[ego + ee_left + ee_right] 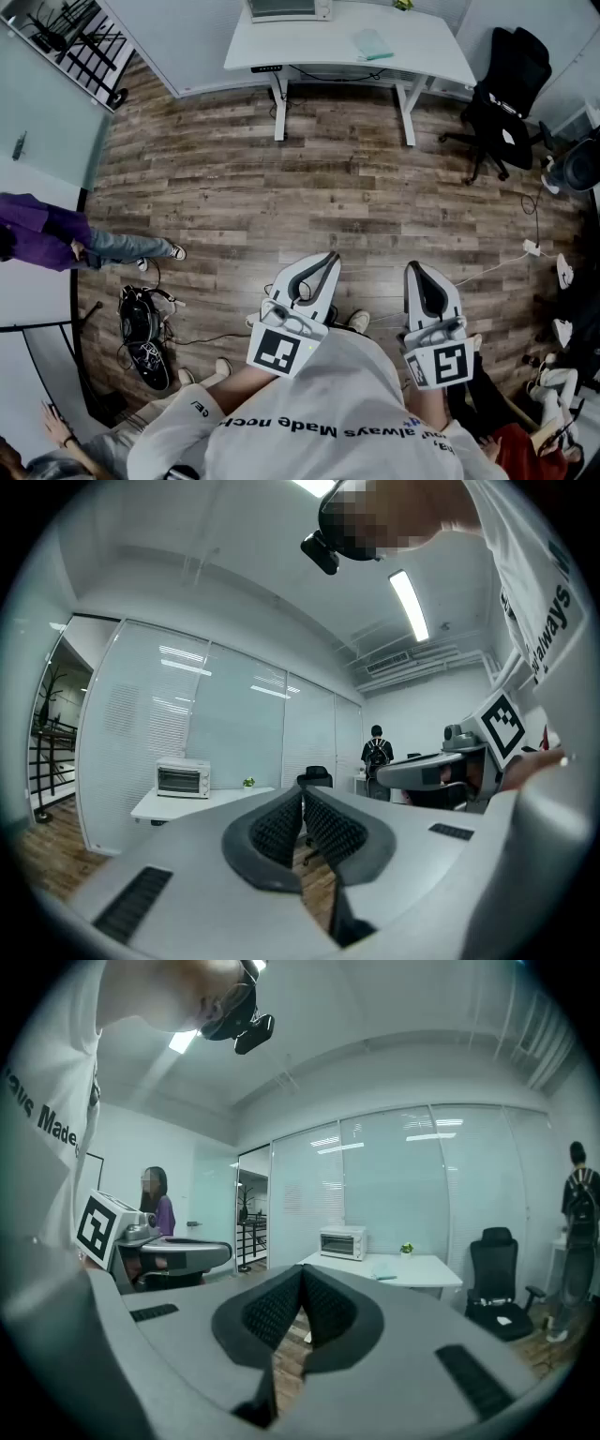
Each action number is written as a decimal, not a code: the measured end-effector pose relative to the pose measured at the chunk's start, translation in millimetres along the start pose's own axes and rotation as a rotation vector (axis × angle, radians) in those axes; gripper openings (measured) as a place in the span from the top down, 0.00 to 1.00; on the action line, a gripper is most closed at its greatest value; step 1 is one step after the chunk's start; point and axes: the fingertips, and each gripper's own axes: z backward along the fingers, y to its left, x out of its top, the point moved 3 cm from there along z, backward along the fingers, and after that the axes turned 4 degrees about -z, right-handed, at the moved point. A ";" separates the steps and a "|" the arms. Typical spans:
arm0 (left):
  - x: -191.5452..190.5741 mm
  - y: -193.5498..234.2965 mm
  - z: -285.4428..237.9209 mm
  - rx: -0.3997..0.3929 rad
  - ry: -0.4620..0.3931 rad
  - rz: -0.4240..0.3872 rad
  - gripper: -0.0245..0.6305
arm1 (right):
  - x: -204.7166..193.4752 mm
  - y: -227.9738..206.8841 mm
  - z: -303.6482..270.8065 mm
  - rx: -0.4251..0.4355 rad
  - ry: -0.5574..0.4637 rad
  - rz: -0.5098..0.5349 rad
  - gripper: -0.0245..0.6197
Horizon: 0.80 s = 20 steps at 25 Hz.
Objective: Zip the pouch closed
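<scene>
Both grippers are held out level in front of the person's white shirt, above the wood floor and well short of the desk. My left gripper (330,256) (303,788) is shut, its ribbed pads meeting at the tips with nothing between them. Beside it, my right gripper (413,267) (302,1268) is likewise shut and empty. A flat pale green thing (373,43) (385,1277), perhaps the pouch, lies on the white desk (427,56) far ahead. I cannot make out a zip on it.
A toaster oven (286,8) (342,1241) and a small plant (406,1249) stand on the desk. A black office chair (502,94) is at its right. A person in purple (42,239) stands left; a helmet and shoes (141,328) and cables (525,248) lie on the floor.
</scene>
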 end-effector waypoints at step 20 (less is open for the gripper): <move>-10.2 53.6 -17.2 -0.022 0.017 0.018 0.92 | 4.9 -2.1 -50.7 -0.036 -0.009 -0.016 0.95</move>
